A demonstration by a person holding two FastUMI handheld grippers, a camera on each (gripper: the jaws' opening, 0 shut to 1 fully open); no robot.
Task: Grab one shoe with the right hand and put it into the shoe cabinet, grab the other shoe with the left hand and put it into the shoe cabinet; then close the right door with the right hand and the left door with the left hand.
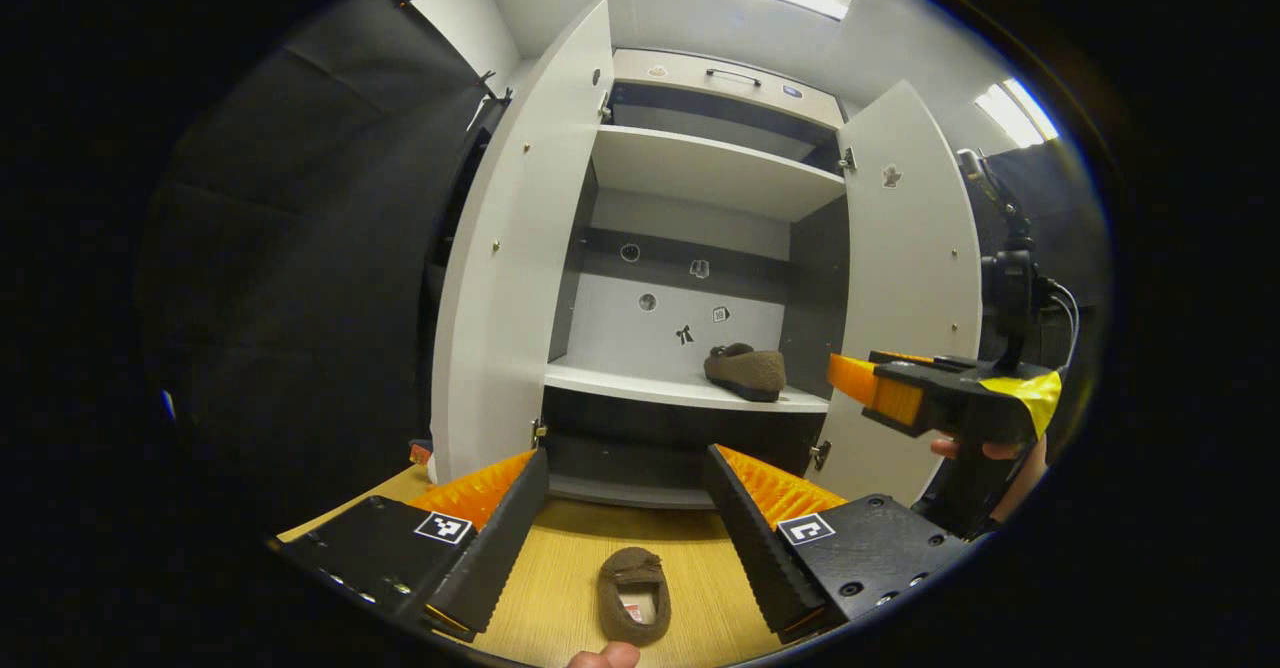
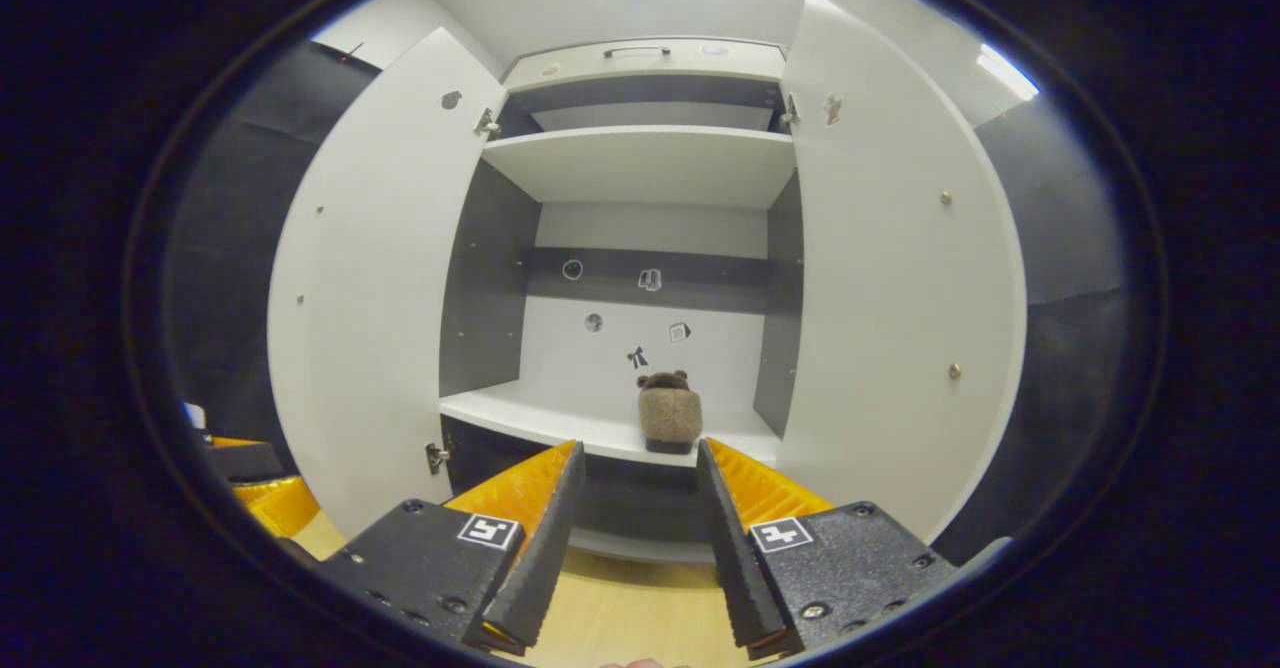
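One brown slipper (image 1: 746, 371) already sits on the lower shelf (image 1: 620, 384) of the shoe cabinet (image 1: 700, 173), toward its right side, upright. The second slipper (image 1: 634, 594) lies on the wooden floor (image 1: 560, 588) in front of the cabinet, opening up, between the fingers of our left gripper (image 1: 628, 493) and below them. The left gripper's jaws are spread wide and hold nothing. Our right gripper (image 2: 635, 503) faces the shelf, jaws parted, also empty; in the left gripper view it hangs by the right door (image 1: 905, 278). Both doors stand open; left door (image 1: 520, 248) too.

Handling, we judge: the floor slipper looks fuzzy, soft and light, so it will squash under the pads. Best hold is across the heel rim or the side wall of the opening, not the floppy toe. Little risk of breakage; slipping is unlikely on that nap.
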